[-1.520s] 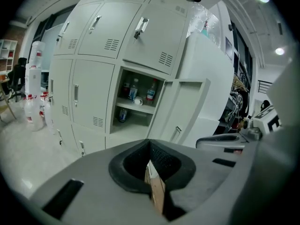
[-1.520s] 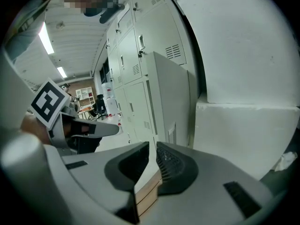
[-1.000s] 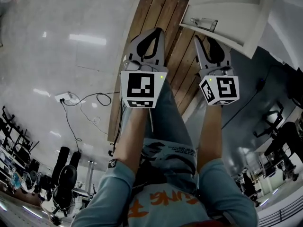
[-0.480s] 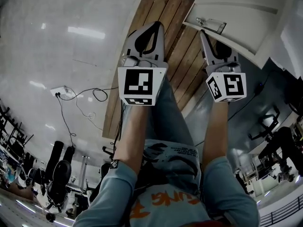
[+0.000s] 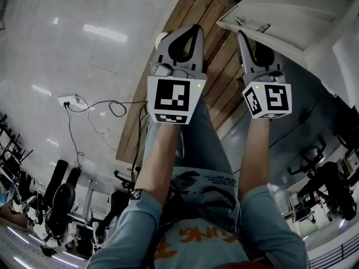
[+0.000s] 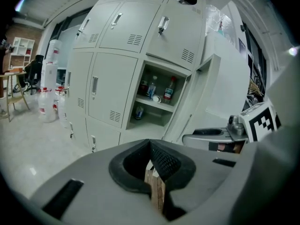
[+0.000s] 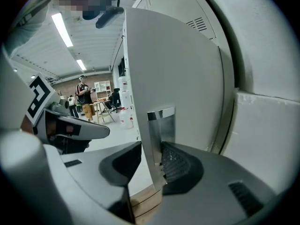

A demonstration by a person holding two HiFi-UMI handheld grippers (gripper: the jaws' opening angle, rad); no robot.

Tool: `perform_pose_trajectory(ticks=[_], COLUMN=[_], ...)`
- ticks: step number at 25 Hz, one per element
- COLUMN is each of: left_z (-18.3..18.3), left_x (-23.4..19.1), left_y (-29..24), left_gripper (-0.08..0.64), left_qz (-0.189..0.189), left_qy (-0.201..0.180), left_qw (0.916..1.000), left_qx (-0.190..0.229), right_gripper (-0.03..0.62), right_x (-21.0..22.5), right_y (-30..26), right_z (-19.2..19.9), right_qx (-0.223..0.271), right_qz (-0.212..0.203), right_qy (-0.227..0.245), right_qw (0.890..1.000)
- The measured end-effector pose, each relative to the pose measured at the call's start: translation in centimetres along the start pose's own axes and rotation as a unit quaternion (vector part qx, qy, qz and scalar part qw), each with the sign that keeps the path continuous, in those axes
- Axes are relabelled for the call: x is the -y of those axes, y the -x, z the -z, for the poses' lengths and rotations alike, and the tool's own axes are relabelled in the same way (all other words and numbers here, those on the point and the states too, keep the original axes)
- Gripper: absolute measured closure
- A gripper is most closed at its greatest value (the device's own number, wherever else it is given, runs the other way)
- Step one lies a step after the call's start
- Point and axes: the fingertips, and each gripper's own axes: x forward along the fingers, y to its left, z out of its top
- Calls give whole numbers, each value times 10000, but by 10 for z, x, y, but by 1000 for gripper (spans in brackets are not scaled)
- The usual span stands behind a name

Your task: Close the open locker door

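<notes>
The open locker door point(image 5: 297, 10) hangs at the upper right of the head view, its metal handle point(image 5: 252, 24) just beyond my right gripper point(image 5: 251, 41). In the right gripper view the door point(image 7: 178, 78) stands edge-on between the jaws. My right gripper point(image 7: 151, 161) is closing around that edge, with one pad next to the handle plate point(image 7: 161, 125) and no firm squeeze showing. My left gripper point(image 5: 193, 29) is shut and holds nothing point(image 6: 150, 144). It points at the open compartment point(image 6: 140, 121), which holds bottles point(image 6: 169, 89) and a can.
A strip of wooden planks point(image 5: 168, 66) runs under the grippers. A power strip with cables point(image 5: 73, 115) lies on the pale floor to the left, near office chairs point(image 5: 56, 200). Water jugs point(image 6: 49, 93) stand left of the lockers. A person point(image 7: 84, 97) stands far back.
Both grippers have moved forward toward the lockers. The right one has reached the door's handle edge, which now sits between its jaws.
</notes>
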Motion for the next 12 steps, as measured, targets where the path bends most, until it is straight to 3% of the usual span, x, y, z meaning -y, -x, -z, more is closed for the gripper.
perform_pose_trajectory(ticks=[12], left_z=[-14], left_x=[-58], left_y=[-28], left_gripper=[541], left_qz=[-5], left_qy=[131], left_qw=[9999], left_qx=[-42], right_gripper=[465], right_x=[-23], right_y=[-80], right_z=[-27], right_qx=[-111], right_qz=[-59], right_qy=[25], right_qw=[9999])
